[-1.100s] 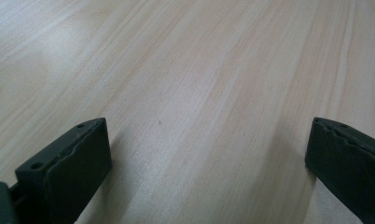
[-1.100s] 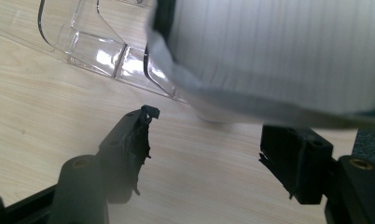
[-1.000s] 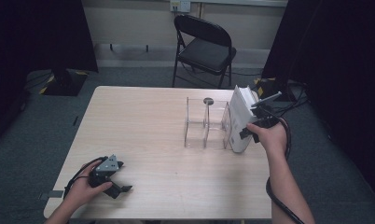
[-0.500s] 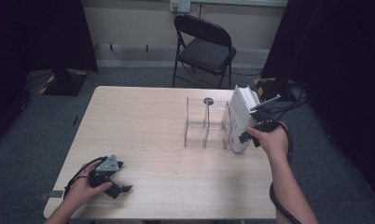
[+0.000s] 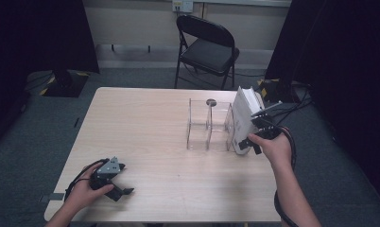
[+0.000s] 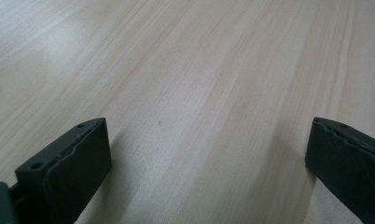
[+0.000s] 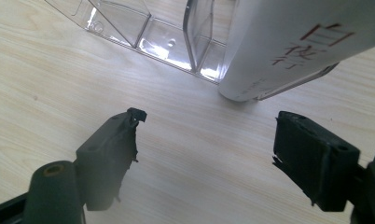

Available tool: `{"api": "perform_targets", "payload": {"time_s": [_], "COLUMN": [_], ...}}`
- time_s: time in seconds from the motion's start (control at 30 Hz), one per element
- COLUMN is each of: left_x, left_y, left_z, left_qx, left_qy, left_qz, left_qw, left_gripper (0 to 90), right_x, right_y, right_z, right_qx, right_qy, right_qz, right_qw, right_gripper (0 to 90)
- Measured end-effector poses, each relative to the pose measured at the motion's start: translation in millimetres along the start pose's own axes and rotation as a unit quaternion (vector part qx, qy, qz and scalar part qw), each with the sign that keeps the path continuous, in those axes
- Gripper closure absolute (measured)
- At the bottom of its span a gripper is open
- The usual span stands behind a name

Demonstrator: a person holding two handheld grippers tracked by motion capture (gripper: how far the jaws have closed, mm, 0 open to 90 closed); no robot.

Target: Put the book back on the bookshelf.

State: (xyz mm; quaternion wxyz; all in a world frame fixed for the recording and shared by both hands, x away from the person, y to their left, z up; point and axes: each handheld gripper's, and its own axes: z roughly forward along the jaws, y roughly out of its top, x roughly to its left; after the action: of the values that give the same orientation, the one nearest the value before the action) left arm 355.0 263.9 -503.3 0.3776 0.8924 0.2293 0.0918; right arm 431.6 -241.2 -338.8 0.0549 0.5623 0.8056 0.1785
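Stood on a pale wooden table [image 5: 145, 123], toward its right half: a clear acrylic divider rack [image 5: 209, 125] with upright see-through partitions, a small dark round mark [image 5: 210, 101] on the tabletop just behind it. Beyond the table, a black folding chair [image 5: 205, 47] against the far wall; to the right, on the grey floor, a tangle of cables [image 5: 292, 101]. Nothing lay between the right gripper [image 5: 255, 135] and the book; the rack's nearest wall stood just to the book's left, touching or nearly touching it.

Leaned at the rack's right end: a white book [image 5: 245, 120], thick, standing on its lower edge and tilted with its top away from the rack. Seen in the right gripper view as a glossy white book [image 7: 297, 44] with red characters and grey characters printed on its face, a rounded lower corner resting on the wood, and the clear rack [image 7: 148, 32] beside it.

Held just off the book's near lower corner, the right gripper [image 7: 206, 149]: jaws spread wide, having just been opening, nothing between them but bare tabletop, the book lying ahead of the fingertips and slightly toward the right finger [image 7: 311, 154], apart from both. Released, then, not grasping.

Rested near the table's front left corner, well apart from book and rack, the left gripper [image 5: 113, 182] in the person's left hand [image 5: 86, 191]; in the left gripper view [image 6: 206, 154] jaws likewise wide open over plain wood grain, holding nothing.
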Motion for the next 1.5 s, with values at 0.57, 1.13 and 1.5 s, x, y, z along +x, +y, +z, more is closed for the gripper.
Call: {"api": "perform_targets", "payload": {"time_s": [0.57,1.13,1.5], "left_x": [0.0,-0.2,-0.2], "left_y": [0.0,-0.1,-0.1], "left_z": [0.0,0.2,0.1], "left_qx": [0.000,0.000,0.000], "left_qy": [0.000,-0.002,-0.002], "left_qz": [0.000,-0.002,-0.002], "left_qw": [1.0000,1.0000,1.0000], "left_gripper": [0.0,0.0,0.0], "right_x": [7.8,24.0,38.4], "right_y": [-12.3,-17.4,-16.9], "right_z": [10.3,21.8,30.0], "right_qx": [-0.001,-0.015,-0.026], "right_qy": [0.011,0.028,0.038], "right_qz": [-0.023,-0.057,-0.077], "right_qw": [0.9997,0.9979,0.9960], "right_gripper": [15.3,14.7,14.7]}}
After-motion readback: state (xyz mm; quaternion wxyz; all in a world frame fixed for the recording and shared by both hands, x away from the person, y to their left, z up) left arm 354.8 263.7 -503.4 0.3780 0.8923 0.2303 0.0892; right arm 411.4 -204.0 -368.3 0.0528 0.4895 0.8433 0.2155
